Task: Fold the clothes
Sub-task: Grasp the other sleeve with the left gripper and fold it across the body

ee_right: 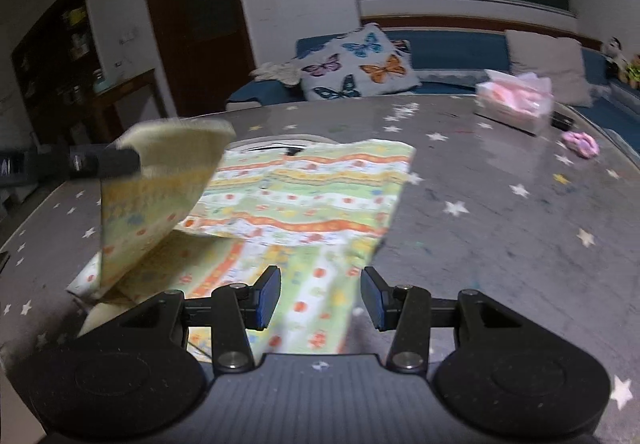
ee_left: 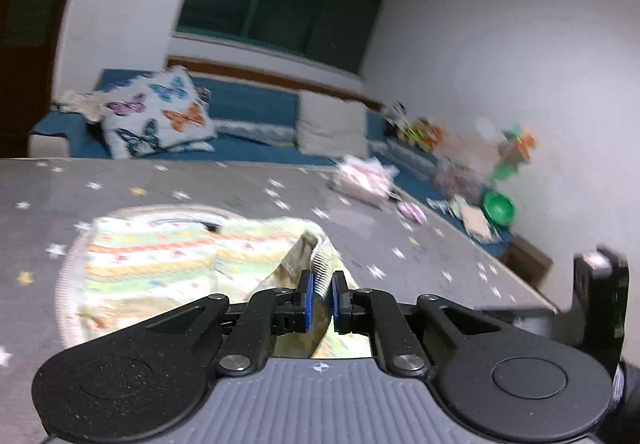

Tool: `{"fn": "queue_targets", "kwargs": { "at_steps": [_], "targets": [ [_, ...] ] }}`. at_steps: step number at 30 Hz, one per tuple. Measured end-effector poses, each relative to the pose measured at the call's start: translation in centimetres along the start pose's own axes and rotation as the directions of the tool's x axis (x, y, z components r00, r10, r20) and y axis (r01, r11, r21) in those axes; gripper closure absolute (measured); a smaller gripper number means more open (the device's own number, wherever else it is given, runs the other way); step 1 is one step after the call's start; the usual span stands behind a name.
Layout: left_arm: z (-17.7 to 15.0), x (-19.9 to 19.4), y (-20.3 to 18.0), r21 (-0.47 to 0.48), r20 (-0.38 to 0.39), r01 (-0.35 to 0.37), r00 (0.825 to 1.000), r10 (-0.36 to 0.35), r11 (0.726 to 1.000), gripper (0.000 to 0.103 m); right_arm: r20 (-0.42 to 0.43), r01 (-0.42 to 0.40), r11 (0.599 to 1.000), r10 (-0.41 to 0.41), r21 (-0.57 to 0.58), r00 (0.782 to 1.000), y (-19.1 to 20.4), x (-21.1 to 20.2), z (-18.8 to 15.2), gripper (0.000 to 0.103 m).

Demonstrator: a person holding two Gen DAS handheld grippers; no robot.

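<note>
bare grey table right of the striped cloth, open to pass. farther right of the cloth, near the far edge, a tissue pack and pink scrunchie in the way.

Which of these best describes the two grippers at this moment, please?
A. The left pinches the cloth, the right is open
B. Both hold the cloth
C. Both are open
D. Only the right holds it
A: the left gripper pinches a lifted edge of the striped cloth, while the right gripper hangs open above it.
</note>
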State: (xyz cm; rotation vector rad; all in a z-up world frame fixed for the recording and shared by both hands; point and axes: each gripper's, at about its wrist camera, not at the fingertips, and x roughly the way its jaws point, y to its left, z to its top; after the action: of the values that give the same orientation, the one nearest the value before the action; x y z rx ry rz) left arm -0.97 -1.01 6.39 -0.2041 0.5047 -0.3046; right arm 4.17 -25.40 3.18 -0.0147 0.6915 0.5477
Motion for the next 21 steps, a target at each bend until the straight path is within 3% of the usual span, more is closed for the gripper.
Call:
{"fn": "queue_targets", "kwargs": {
  "at_steps": [3,6,7,8,11,15,21],
  "targets": [
    [-1.6,1.4,-1.3,0.04,-0.052,0.0,0.999,0.002,0.999,0.088,-0.002,0.01,1.0,-0.01,0.014,1.0,-0.6,0.0,-0.2,0.058],
    [-2.9,2.3,-1.6,0.052,-0.109,0.019,0.994,-0.013,0.998,0.068,-0.002,0.011,1.0,-0.011,0.023,1.0,-0.7,0.0,-0.2,0.058],
    [-3.2,2.3,-1.5,0.055,-0.119,0.02,0.993,-0.013,0.998,0.056,-0.001,0.007,1.0,-0.007,0.022,1.0,-0.5,0.1,-0.1,0.058],
    [-3.4,2.2,-1.4,0.06,-0.125,0.02,0.992,-0.012,0.998,0.053,-0.001,0.004,1.0,-0.004,0.02,1.0,-0.4,0.2,0.0,0.058],
    [-3.7,1.4,-0.5,0.069,-0.123,0.009,0.992,-0.001,0.998,0.051,-0.004,-0.019,1.0,0.019,0.01,1.0,0.4,0.5,0.2,0.058],
    [-3.6,0.0,2.6,0.05,-0.102,-0.093,0.99,0.098,0.994,0.051,-0.028,-0.06,0.998,0.06,0.001,0.998,1.5,1.7,0.4,0.059],
    [-4.6,-1.9,7.7,-0.003,-0.129,-0.257,0.958,0.254,0.966,0.053,-0.091,-0.08,0.997,0.08,-0.003,0.993,2.5,4.1,0.0,0.062]
  ]
}}
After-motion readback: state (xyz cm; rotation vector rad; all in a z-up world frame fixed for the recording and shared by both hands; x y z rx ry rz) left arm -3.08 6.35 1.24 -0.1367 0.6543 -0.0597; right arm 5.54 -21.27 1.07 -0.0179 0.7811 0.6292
